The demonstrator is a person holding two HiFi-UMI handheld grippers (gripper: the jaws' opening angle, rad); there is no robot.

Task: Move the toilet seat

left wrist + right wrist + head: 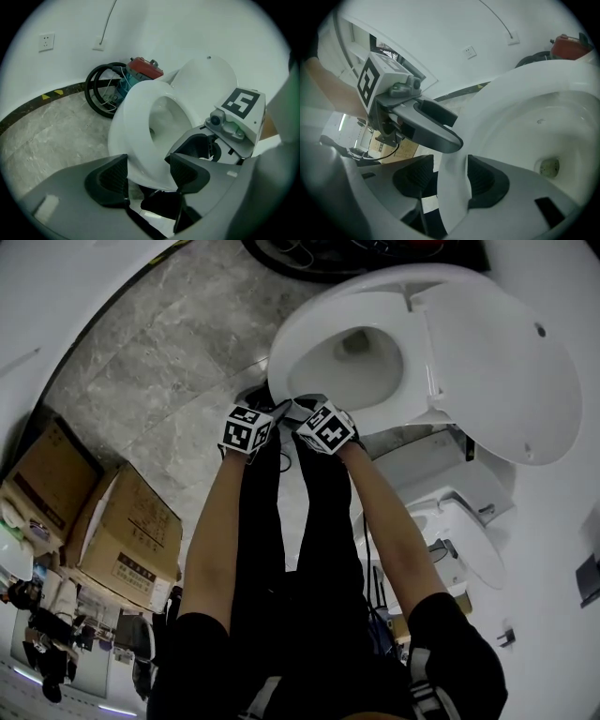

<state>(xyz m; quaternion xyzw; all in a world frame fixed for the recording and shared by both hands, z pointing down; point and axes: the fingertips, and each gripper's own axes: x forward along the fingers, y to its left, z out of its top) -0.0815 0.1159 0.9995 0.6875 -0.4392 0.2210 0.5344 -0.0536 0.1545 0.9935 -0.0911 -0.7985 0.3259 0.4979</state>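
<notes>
A white toilet stands on the tiled floor. Its seat [309, 334] lies down on the bowl [361, 367] and its lid [497, 362] is raised to the right. Both grippers are side by side at the seat's front edge. My left gripper [265, 411] straddles the front rim [140, 140]; its jaws stand wide and I see no pad pressing. My right gripper [305, 409] also has the thin rim edge [452, 187] between its pads. The right pad [480, 178] lies close against it and a dark gap shows on the other side. Each gripper view shows the other gripper alongside.
Cardboard boxes [127, 535] sit on the floor to the left. A coiled black hose [101, 91] and a red device [144, 68] lie behind the toilet by the wall. A second white fixture [459, 540] stands at the right. The person's legs are just in front of the bowl.
</notes>
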